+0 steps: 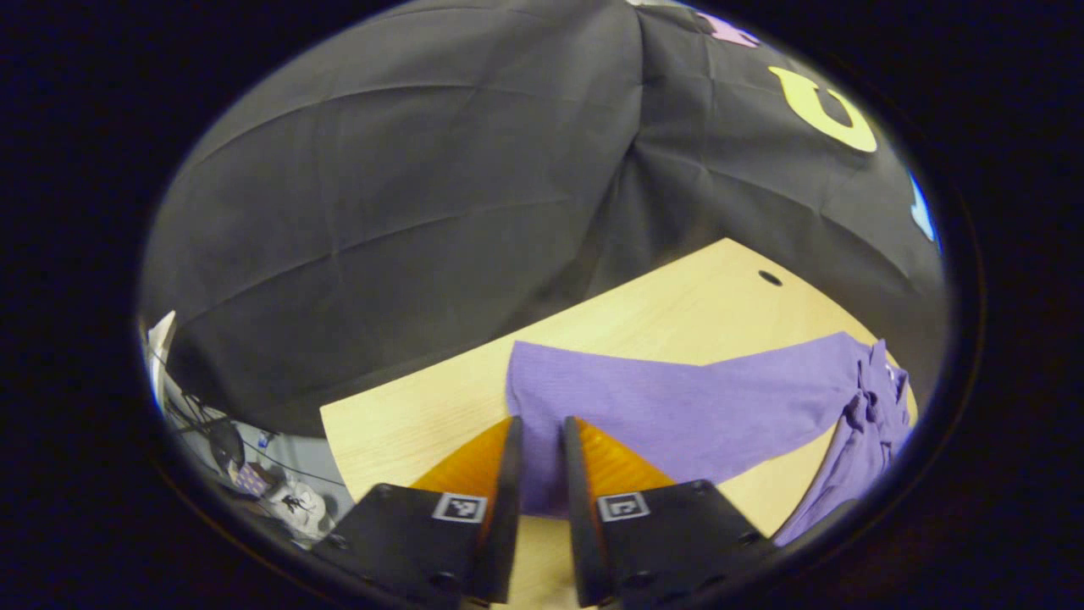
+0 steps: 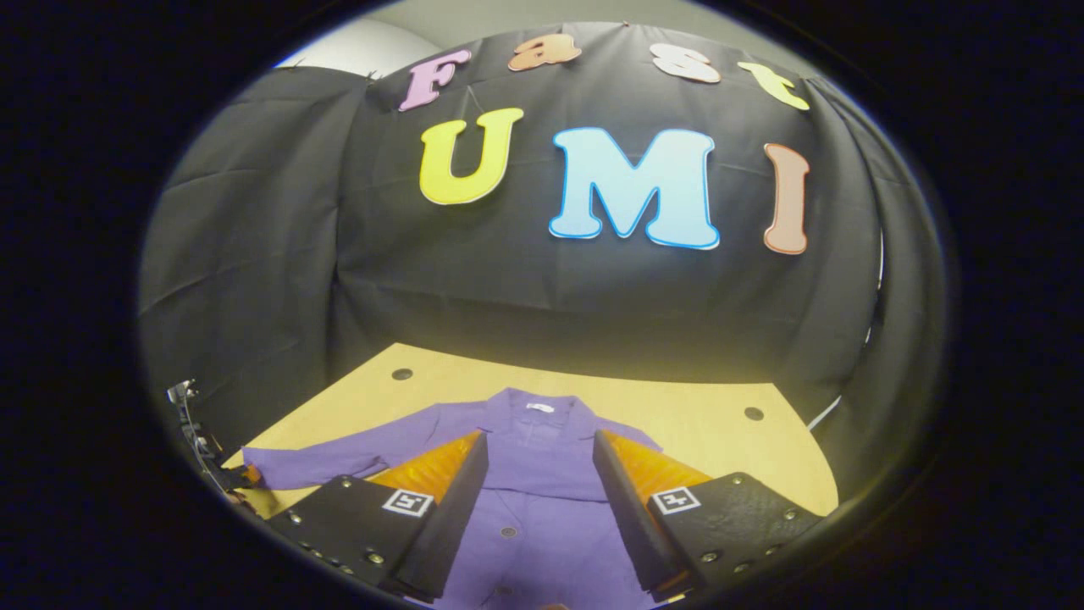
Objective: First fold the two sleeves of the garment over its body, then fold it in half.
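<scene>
Purple button-front cloth garment [image 2: 525,500] spread on pale wooden surface [image 2: 711,424].
Left gripper [image 1: 539,428] jaws narrowly parted over sleeve [image 1: 677,407] cuff; right gripper [image 2: 539,449] jaws wide, empty.

The purple garment [image 2: 542,508] runs off the bottom edge of the right gripper view — its hem unseen — its right sleeve hidden behind the right tongs [image 2: 538,462], and clutter [image 1: 254,483] beside the table [image 1: 677,313] is too small to tell.

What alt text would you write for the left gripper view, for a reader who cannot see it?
A purple fabric garment sleeve lies stretched flat across a light wooden table, its cuff end between the fingers of the left gripper, which stand narrowly apart. Black cloth hangs behind.
</scene>
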Demonstrator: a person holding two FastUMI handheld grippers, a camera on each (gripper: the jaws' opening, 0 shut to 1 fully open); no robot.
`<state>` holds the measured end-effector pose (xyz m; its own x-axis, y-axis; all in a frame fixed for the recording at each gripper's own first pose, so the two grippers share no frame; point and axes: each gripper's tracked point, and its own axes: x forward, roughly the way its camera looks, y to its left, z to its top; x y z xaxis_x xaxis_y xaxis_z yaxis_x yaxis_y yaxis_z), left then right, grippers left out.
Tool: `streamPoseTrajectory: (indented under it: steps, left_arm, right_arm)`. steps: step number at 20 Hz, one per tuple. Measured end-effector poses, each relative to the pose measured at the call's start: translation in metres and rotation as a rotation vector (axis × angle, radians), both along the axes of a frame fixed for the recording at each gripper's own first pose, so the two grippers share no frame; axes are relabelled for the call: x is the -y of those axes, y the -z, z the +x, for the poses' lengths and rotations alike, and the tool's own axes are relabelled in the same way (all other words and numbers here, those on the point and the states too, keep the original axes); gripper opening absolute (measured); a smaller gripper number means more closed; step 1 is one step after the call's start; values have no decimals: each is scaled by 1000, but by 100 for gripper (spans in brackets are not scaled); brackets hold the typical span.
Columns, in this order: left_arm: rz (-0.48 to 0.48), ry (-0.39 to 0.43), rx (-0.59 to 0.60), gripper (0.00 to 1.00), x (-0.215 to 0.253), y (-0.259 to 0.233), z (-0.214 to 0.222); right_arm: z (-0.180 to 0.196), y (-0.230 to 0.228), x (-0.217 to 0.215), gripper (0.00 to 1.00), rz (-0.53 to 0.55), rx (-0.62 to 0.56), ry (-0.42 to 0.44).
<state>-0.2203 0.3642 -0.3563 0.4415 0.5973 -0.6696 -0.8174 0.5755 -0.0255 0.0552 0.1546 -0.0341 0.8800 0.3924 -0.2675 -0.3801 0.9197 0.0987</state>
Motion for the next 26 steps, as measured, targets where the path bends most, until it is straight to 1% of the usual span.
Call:
streamPoseTrajectory:
  steps: [1, 2, 3, 4, 5, 6, 7, 8, 9, 11, 13, 15, 17, 19, 22, 26]
  left_arm:
    - [-14, 2, 6, 29, 1, -1, 1]
    - [-12, 15, 2, 29, -3, 0, 0]
    - [-30, -15, 7, 18, -2, -1, -8]
    - [-22, -15, -9, 7, -3, 0, -3]
    - [-18, 5, -33, 7, -1, 2, -1]
    - [-25, 26, -24, 7, 4, 1, 10]
    - [-61, 45, 12, 7, 16, 0, 23]
    - [-99, 48, 40, 7, 30, 1, 34]
    - [-124, 43, 71, 7, 35, -3, 43]
    - [-141, 43, 113, 7, 38, -10, 47]
    - [-180, 58, 172, 7, 47, -27, 54]
    - [-226, 55, 232, 7, 58, -43, 69]
    - [-254, 49, 285, 7, 64, -58, 79]
    - [-263, 61, 330, 7, 71, -74, 95]
    - [-264, 125, 373, 7, 94, -101, 123]
    - [-271, 226, 410, 7, 137, -130, 171]
  right_arm:
    - [1, 2, 2, 78, 5, -8, 1]
    - [3, 5, 6, 78, 8, -14, 4]
    - [3, 7, 10, 78, 11, -22, 7]
    - [4, 11, 13, 78, 14, -29, 11]
    - [5, 13, 17, 78, 18, -36, 16]
    - [6, 16, 22, 78, 24, -44, 23]
    - [7, 18, 26, 78, 30, -53, 29]
    - [8, 21, 30, 78, 35, -59, 34]
    - [8, 22, 37, 78, 35, -63, 45]
    - [11, 25, 53, 79, 36, -68, 71]
    - [13, 31, 65, 79, 45, -81, 95]
    - [15, 36, 75, 78, 56, -100, 116]
    - [17, 41, 79, 78, 67, -116, 127]
    - [18, 43, 82, 78, 73, -122, 128]
    - [21, 46, 86, 78, 72, -121, 130]
    - [23, 50, 95, 78, 87, -129, 143]
